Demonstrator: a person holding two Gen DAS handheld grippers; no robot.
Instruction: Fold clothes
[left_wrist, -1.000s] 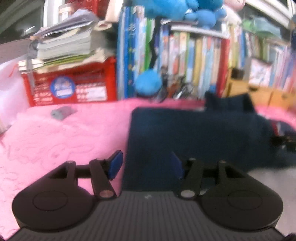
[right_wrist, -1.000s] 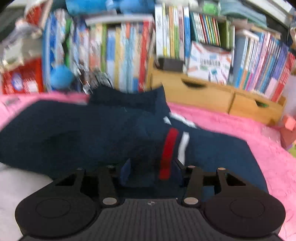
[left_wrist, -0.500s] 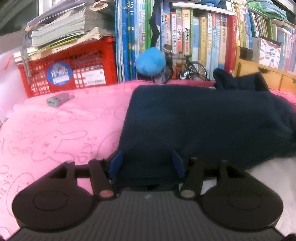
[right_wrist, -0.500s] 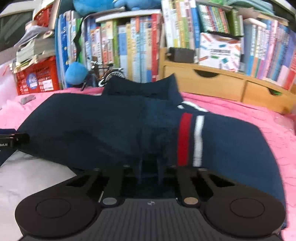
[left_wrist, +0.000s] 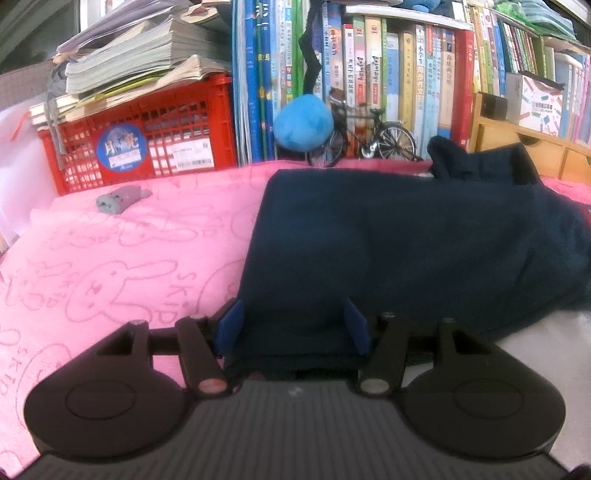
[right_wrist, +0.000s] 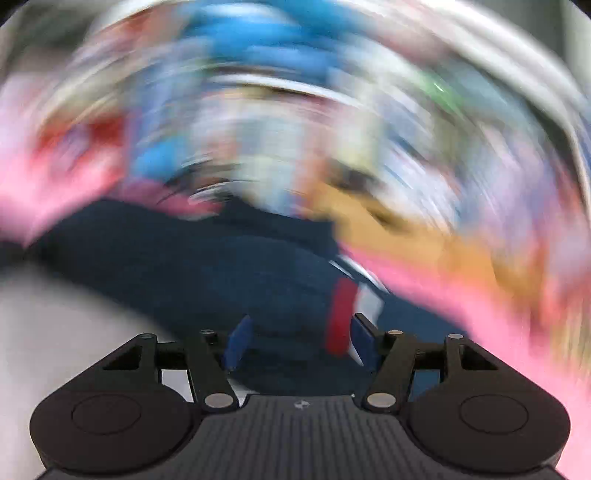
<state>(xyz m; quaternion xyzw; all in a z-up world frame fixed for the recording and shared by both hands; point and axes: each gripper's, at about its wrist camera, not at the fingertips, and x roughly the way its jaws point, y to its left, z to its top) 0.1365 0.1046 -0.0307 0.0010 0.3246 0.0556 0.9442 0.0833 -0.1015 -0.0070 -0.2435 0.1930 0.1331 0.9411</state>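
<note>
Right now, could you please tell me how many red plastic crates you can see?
1: the red plastic crate stands at the back left, behind the pink blanket, with stacked books on top. The right wrist view is too blurred to rule out more.

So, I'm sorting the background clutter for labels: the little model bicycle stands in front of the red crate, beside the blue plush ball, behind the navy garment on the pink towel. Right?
Not quite. The model bicycle stands in front of the row of upright books, not the red crate, which sits further left. The left wrist view shows it. The rest holds: it is beside the blue plush ball, behind the navy garment on the pink towel.
</note>
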